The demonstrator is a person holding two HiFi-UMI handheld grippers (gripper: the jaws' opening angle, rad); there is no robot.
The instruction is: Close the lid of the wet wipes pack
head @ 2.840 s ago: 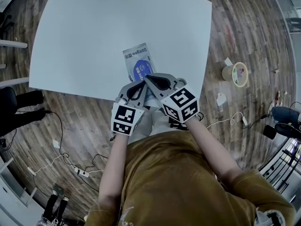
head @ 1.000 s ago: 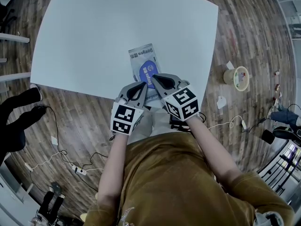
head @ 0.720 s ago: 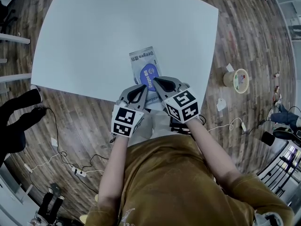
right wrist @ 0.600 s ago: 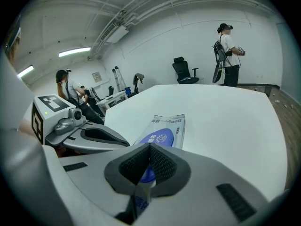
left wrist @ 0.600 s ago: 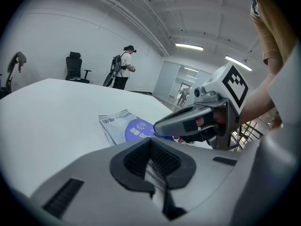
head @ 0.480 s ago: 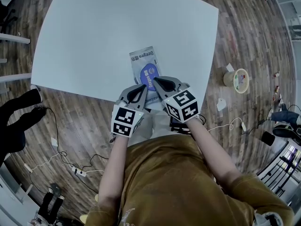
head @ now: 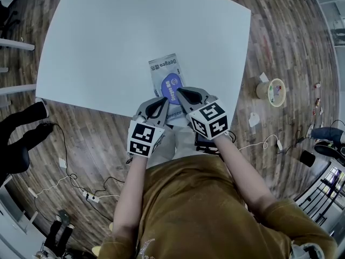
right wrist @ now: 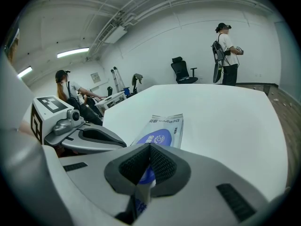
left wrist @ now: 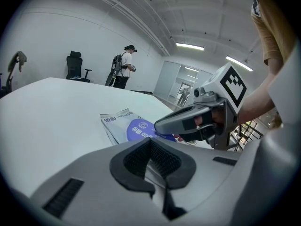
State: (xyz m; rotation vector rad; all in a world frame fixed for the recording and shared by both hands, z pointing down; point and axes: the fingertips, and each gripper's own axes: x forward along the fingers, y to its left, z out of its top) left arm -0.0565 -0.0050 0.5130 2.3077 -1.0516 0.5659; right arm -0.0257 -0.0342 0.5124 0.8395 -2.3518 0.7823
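The right gripper (right wrist: 149, 150) has its grey fingers (right wrist: 164, 166) closed on the near end of the flat silver-white wet wipes pack (head: 163, 66), pinching a blue-and-white strip. Just beside it, the left gripper (left wrist: 150, 145) has its fingers pressed together, with nothing visible between them. The pack lies with its blue oval lid (head: 171, 86) up, near the front edge of the white desk (head: 108, 47). Farther right, on the wooden floor (head: 280, 31), a pale round tub (head: 262, 85) holds small coloured bits.
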